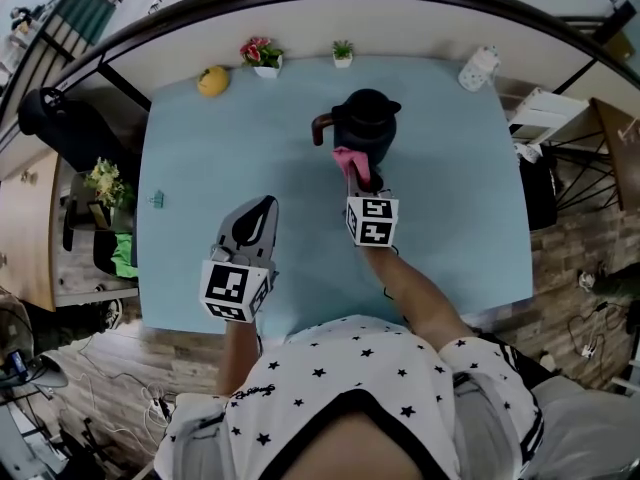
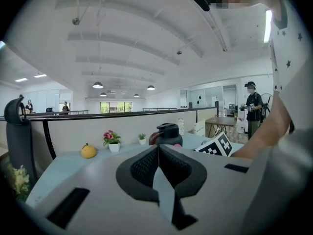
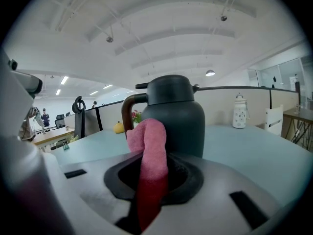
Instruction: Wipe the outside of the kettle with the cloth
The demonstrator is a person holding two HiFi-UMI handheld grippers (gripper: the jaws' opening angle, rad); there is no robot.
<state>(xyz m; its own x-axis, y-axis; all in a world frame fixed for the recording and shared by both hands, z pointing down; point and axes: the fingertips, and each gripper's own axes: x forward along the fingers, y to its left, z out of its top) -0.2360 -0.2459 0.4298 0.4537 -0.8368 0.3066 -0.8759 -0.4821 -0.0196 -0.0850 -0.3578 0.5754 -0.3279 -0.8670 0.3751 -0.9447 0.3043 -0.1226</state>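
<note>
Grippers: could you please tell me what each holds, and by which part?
The right gripper clamps the pink cloth along its lower length; the left gripper is shut, empty.

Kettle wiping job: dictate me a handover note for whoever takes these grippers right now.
Right claw: shut on the pink cloth, held up at the kettle's near side; contact unclear.
Left claw: shut, empty, over the near part of the table.
Kettle: upright, far middle of the table.
Done: cloth in grip.
Left: wipe round the kettle's outside.

The cloth (image 3: 149, 146) is pink, the kettle (image 1: 365, 118) dark grey, the table (image 1: 450, 198) pale blue.
</note>
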